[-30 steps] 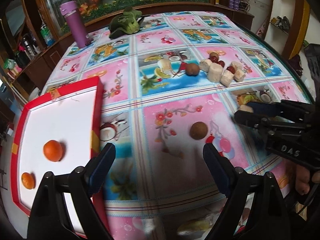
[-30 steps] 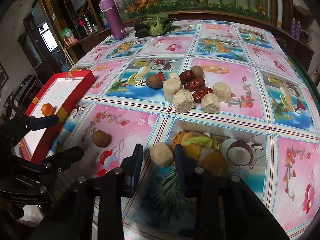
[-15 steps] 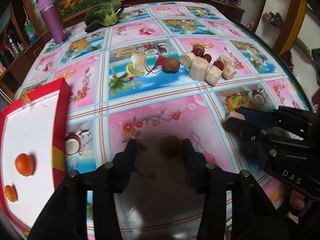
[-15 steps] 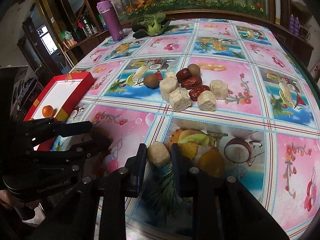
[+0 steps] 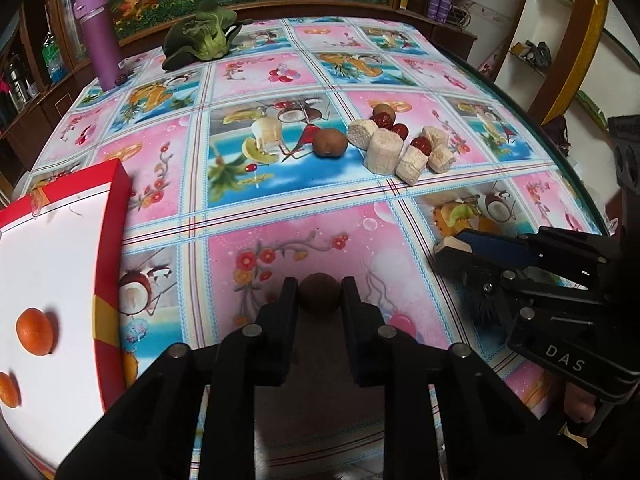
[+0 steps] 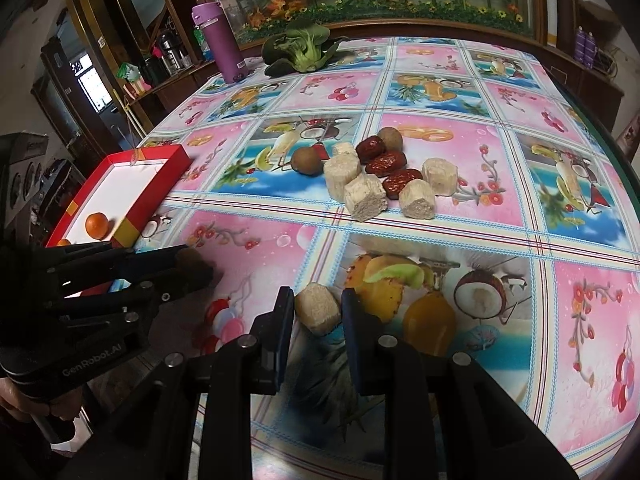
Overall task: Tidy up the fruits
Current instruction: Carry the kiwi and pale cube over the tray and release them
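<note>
Left gripper (image 5: 319, 294) fingers have just been closing, now clamped on brown round fruit (image 5: 319, 293) between them, 12 o'clock of camera, on worktop (image 5: 400, 220). Right gripper (image 6: 318, 308) fingers grip beige chunk (image 6: 318, 309); red tray (image 5: 108, 240) at 9 o'clock.

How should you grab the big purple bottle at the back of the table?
Probably around the middle of the purple bottle, coming level from the front, fingers on its left and right sides. It stands upright and is a smooth, straight tube, so the body offers even sides; the lid on top looks bumpier.
</note>
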Available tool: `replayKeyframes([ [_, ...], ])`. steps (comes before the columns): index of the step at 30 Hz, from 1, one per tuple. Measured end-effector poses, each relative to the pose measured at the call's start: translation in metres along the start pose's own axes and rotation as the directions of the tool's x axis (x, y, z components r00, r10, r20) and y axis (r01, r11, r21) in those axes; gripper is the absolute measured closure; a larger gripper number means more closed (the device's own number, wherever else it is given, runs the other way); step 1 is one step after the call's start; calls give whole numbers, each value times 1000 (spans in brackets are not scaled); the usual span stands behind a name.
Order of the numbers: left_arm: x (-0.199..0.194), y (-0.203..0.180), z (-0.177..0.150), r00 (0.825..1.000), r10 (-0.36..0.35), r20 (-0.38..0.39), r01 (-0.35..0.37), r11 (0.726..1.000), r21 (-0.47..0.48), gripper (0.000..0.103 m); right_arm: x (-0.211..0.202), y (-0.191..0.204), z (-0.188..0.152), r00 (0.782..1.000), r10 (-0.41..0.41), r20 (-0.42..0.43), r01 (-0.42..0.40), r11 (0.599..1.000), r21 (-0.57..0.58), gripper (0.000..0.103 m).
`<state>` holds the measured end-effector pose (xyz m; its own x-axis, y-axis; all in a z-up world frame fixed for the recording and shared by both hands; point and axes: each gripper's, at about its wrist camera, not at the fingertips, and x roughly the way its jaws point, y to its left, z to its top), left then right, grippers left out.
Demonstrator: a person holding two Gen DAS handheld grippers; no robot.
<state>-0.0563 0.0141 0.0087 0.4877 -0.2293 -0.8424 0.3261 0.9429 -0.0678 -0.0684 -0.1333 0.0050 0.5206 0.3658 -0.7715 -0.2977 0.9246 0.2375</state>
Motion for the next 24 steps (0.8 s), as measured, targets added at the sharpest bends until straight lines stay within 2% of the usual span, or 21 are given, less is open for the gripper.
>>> replayKeyframes([
  [7, -35, 18, -8, 997, 10, 74, -6, 998, -55, 80, 0, 40, 12, 1000, 28, 6, -27, 997, -77, 80],
  [13, -74, 49, -24, 983, 107, 150, -88, 988, -126, 80, 10, 98, 31, 993, 118, -1, -117, 983, -141, 80],
  [18, -96, 92, -38, 956, 236, 173, -196, 956, -218, 79, 22, 150, 42, 981, 195, -18, -195, 961, -196, 80],
  [24, -107, 155, -57, 920, 368, 138, -305, 890, -338, 79, 44, 195, 40, 963, 255, -83, -268, 936, -230, 80],
])
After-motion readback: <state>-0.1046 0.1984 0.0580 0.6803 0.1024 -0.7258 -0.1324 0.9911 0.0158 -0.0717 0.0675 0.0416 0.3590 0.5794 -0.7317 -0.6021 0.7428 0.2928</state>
